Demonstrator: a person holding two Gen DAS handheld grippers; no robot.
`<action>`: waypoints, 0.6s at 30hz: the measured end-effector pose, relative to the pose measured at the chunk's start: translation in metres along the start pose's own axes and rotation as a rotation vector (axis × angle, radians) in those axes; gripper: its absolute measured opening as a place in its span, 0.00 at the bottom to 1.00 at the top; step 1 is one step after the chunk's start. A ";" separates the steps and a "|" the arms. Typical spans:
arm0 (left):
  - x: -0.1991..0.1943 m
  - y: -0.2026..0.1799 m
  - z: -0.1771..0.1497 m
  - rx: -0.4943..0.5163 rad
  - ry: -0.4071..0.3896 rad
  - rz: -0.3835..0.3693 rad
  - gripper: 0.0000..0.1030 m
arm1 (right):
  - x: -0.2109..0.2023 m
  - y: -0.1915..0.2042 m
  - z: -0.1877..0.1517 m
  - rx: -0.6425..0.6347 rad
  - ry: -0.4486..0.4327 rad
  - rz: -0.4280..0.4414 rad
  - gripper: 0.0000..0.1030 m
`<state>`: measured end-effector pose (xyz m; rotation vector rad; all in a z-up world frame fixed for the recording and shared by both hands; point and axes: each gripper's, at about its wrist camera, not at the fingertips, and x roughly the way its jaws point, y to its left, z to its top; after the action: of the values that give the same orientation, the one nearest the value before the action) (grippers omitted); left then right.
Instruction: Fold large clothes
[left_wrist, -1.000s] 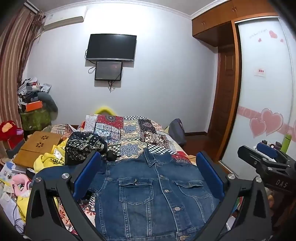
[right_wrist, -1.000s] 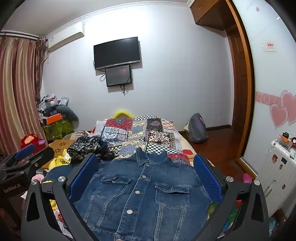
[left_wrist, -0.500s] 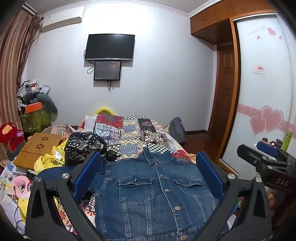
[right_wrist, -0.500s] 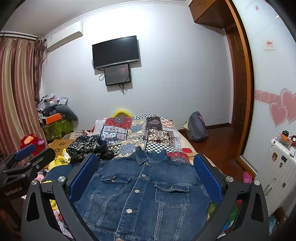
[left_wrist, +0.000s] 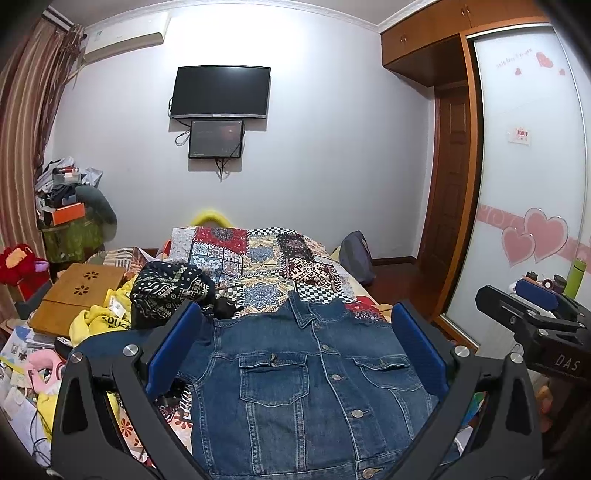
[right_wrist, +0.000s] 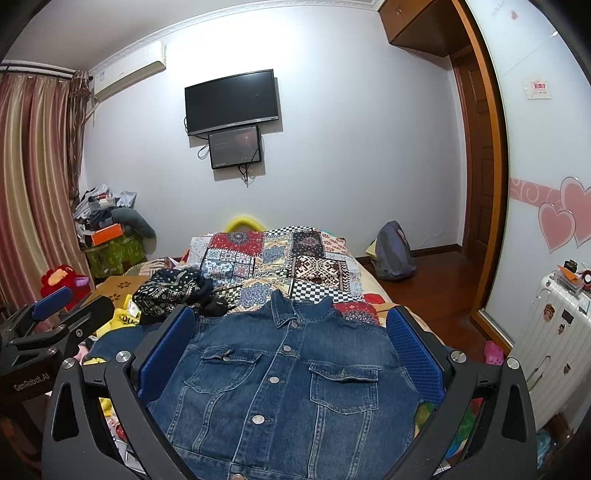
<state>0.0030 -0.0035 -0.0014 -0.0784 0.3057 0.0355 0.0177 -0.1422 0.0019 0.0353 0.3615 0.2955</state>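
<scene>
A blue denim jacket (left_wrist: 306, 387) lies flat and buttoned, front up, collar away from me, on the bed with the patchwork quilt (left_wrist: 258, 258). It also shows in the right wrist view (right_wrist: 288, 376). My left gripper (left_wrist: 295, 350) is open and empty, held above the jacket with its blue pads either side of it. My right gripper (right_wrist: 291, 347) is open and empty too, likewise above the jacket. Each gripper shows at the edge of the other's view: the right gripper (left_wrist: 535, 317) on the right, the left gripper (right_wrist: 55, 314) on the left.
A dark patterned garment (left_wrist: 170, 288) and a yellow garment (left_wrist: 99, 317) lie left of the jacket. A wooden lap desk (left_wrist: 77, 291) and clutter crowd the left side. A backpack (right_wrist: 393, 251) sits on the floor, and a white suitcase (right_wrist: 546, 339) stands at right.
Both views have shifted very slightly; the jacket and both open grippers stay where they were.
</scene>
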 end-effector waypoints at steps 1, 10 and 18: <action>0.000 -0.001 0.000 0.002 0.000 0.000 1.00 | 0.001 0.001 0.000 -0.002 0.001 0.000 1.00; 0.000 -0.003 -0.001 0.003 -0.001 0.001 1.00 | 0.002 0.004 -0.001 -0.009 0.004 0.002 1.00; 0.000 -0.001 -0.002 0.001 -0.003 0.013 1.00 | 0.002 0.006 0.001 -0.012 0.008 0.001 1.00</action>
<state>0.0024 -0.0047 -0.0032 -0.0750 0.3037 0.0487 0.0181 -0.1363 0.0026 0.0228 0.3682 0.2985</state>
